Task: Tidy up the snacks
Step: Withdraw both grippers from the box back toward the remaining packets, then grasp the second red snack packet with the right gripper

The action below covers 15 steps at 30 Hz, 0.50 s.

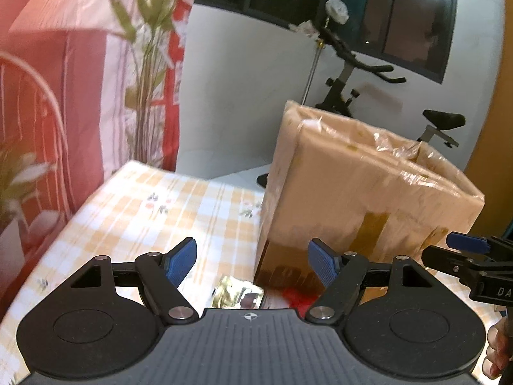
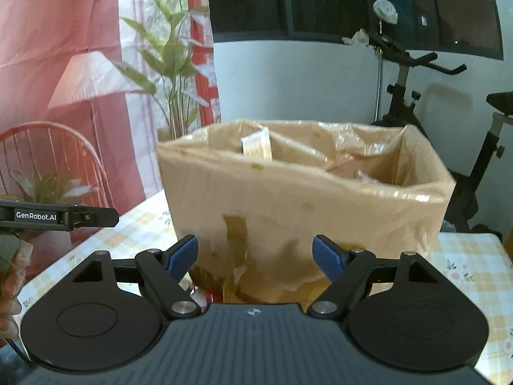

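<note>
A tall open cardboard box [image 1: 362, 192] [image 2: 304, 199], patched with tape, stands on a table with a yellow-checked cloth [image 1: 154, 211] [image 2: 468, 266]. Inside it the right wrist view shows a pale snack packet [image 2: 258, 144] and crumpled wrappers. At the box's foot lie a gold foil snack packet [image 1: 239, 295] and a red packet [image 1: 299, 298] [image 2: 213, 296]. My left gripper [image 1: 251, 264] hangs open just above those packets, nothing between its blue pads. My right gripper [image 2: 255, 258] [image 1: 471, 250] is open too, facing the box's near wall, empty.
Red-and-white curtains [image 1: 64, 64], a leafy plant [image 2: 173, 73] and a red wire chair [image 2: 64, 160] stand left of the table. An exercise bike [image 1: 368, 77] [image 2: 426, 96] stands behind the box under dark windows. A hand shows at each view's edge.
</note>
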Tool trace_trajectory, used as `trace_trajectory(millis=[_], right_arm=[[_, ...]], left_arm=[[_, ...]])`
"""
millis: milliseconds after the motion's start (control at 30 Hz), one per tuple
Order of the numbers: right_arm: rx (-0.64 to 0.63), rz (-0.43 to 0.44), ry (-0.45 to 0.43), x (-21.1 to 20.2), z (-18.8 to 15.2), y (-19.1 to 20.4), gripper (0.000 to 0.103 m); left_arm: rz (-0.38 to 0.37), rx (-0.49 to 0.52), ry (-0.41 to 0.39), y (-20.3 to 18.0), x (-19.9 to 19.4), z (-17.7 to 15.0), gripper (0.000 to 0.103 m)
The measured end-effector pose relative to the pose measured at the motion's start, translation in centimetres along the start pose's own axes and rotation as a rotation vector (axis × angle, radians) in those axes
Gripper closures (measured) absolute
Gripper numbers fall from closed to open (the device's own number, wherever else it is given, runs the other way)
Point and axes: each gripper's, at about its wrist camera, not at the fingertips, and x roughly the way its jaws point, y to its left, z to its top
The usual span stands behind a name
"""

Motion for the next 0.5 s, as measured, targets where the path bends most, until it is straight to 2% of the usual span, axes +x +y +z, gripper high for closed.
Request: trace_trajectory(millis=[500], right_arm=[[0.03,0.02,0.066,1.0,-3.1,-0.4,0.022]], left_arm=[[0.061,-0.053,0.037,1.0,-0.3,-3.1,0.025]])
